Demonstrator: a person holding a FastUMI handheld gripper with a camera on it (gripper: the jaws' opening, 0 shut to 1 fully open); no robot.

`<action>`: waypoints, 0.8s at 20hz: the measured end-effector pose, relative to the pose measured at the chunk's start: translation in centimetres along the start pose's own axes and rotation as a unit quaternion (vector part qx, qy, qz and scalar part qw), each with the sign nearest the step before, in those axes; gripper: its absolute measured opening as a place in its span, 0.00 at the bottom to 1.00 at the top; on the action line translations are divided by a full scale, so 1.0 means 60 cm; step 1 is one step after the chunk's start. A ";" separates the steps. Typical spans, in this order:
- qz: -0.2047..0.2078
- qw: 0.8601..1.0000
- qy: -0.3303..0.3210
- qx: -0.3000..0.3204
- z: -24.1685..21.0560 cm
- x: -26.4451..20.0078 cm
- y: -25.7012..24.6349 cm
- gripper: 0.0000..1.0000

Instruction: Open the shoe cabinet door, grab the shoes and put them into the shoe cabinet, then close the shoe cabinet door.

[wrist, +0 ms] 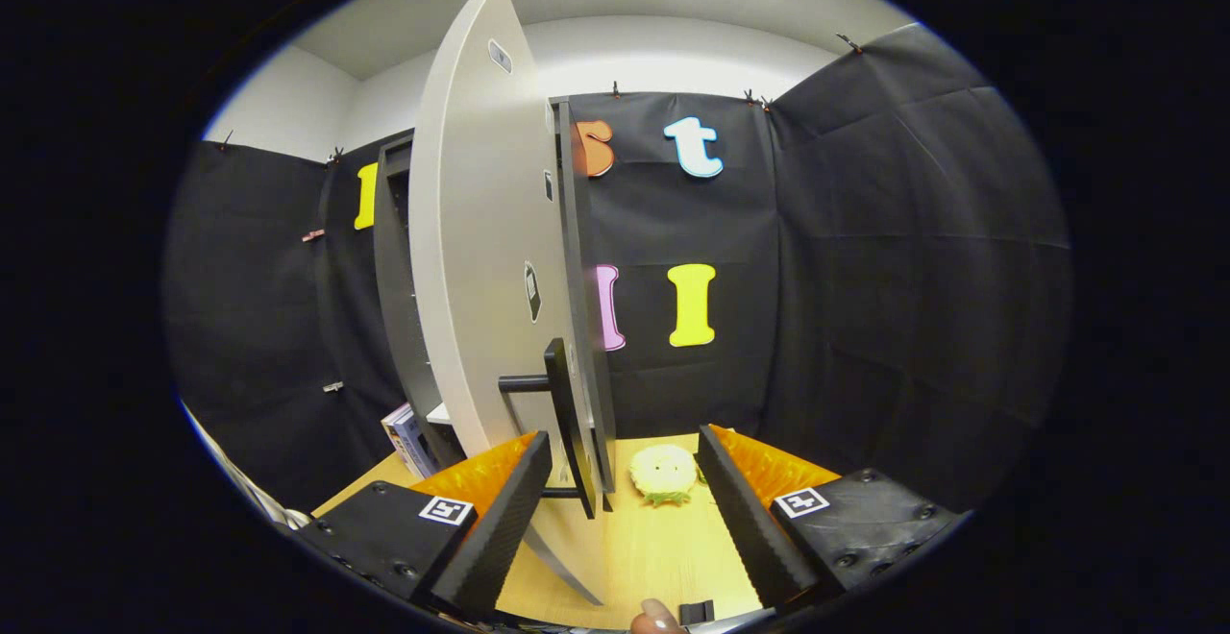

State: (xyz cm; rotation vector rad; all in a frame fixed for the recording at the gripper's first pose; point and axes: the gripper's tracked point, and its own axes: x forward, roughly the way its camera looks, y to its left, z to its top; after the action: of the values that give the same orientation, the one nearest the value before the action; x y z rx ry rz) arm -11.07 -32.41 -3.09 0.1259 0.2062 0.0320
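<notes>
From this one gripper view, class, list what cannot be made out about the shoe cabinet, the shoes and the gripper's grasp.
- Cabinet interior: hidden behind the open cabinet door.
- Yellow fluffy item on the wooden table, beyond the fingers: too small to tell whether it is a shoe.
- Door handle: its lower end is hidden behind the left finger.
- Gripper: fingers apart, holding nothing.
</notes>
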 end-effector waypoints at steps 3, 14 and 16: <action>0.012 1.000 0.003 -0.013 -0.001 0.010 0.014 0.98; 0.075 0.997 0.006 0.003 -0.021 0.053 0.212 0.98; 0.072 0.997 0.007 0.009 -0.022 0.065 0.247 0.98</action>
State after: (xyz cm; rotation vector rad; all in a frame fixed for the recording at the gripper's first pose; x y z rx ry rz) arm -7.80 -17.36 -3.28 0.1594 0.2107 0.1750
